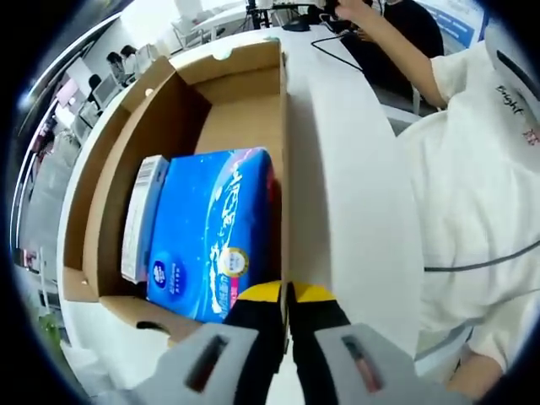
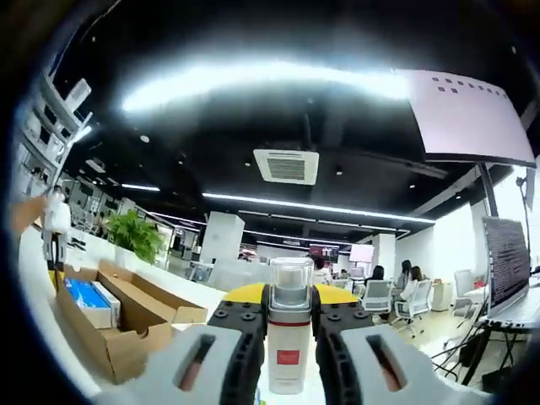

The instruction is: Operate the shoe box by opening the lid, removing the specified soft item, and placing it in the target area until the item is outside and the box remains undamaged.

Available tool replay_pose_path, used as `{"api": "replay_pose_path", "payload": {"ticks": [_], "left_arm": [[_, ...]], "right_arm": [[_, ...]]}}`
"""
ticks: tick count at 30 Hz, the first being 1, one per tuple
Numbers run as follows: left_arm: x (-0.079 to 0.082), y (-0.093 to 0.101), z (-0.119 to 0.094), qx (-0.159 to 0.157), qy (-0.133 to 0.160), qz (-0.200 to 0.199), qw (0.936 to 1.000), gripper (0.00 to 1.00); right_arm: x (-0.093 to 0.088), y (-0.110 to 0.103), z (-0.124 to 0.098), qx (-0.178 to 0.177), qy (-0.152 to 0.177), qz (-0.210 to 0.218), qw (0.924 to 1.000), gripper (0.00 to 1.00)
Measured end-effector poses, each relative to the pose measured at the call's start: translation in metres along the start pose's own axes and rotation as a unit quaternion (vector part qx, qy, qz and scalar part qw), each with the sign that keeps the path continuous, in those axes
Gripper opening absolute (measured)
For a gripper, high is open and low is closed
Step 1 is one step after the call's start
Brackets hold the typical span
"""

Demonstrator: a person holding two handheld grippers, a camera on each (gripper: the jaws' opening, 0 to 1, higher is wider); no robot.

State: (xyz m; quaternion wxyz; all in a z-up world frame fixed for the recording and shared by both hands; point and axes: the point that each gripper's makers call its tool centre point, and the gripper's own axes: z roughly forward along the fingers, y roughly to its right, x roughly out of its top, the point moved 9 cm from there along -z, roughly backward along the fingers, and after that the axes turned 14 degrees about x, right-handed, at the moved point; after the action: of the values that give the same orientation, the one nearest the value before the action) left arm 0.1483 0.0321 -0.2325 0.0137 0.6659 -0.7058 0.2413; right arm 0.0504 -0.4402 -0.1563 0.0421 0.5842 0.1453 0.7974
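Box [image 1: 253, 93] sitting open on the white table [image 1: 354, 186] with the blue tissue pack [image 1: 215, 228] lying inside, left gripper [image 1: 285, 295] pinching its near wall, right gripper [image 2: 289, 316] clamping a small bottle [image 2: 288, 337] aloft.

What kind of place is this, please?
Most likely an open-plan office: a ceiling air-conditioning unit, desks with office chairs and seated people, and a laptop. The open cardboard box sits on a white table.
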Motion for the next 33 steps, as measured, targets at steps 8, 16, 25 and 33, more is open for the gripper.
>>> {"api": "replay_pose_path", "payload": {"ticks": [8, 16, 25, 33], "left_arm": [[0.0, 0.0, 0.001, 0.0, 0.002, 0.0, 1.0, 0.01], [-0.001, -0.001, 0.002, -0.002, 0.001, -0.001, 1.0, 0.01], [0.0, -0.001, 0.001, -0.002, 0.001, -0.001, 1.0, 0.01], [0.0, -0.001, 0.001, -0.001, 0.001, -0.004, 1.0, 0.01]], "right_arm": [[-0.013, -0.002, 0.0, -0.013, 0.0, 0.039, 0.9992, 0.19], [-0.021, -0.003, -0.001, -0.013, -0.001, 0.04, 0.9991, 0.19], [-0.043, -0.004, -0.001, -0.008, -0.002, 0.065, 0.9978, 0.19], [-0.062, -0.003, -0.004, -0.02, -0.019, 0.073, 0.997, 0.19]]}}
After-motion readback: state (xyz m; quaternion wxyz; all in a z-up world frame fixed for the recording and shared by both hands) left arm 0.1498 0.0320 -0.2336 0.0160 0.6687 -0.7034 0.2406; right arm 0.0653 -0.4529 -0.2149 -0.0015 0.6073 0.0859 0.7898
